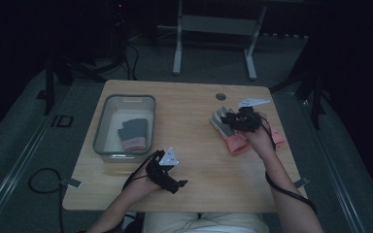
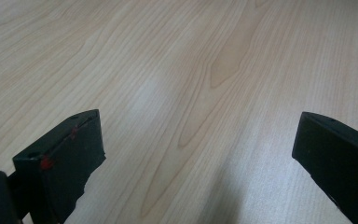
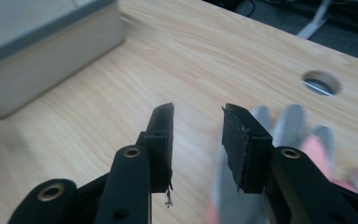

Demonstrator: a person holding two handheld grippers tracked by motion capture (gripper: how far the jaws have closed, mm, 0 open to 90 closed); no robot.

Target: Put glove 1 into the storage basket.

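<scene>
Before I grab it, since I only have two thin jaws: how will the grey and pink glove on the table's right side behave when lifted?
The glove lies flat and limp, so it will probably droop. It looks like light fabric. Beside the right gripper, its fingers splay loosely and may dangle.

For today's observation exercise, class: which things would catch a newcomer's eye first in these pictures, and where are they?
The pink-and-grey glove on the table's right side stands out first, with the right gripper over it, jaws partly closed. Next comes the grey bin at the left, holding another glove. The left gripper rests near the front edge, jaws wide open.
</scene>
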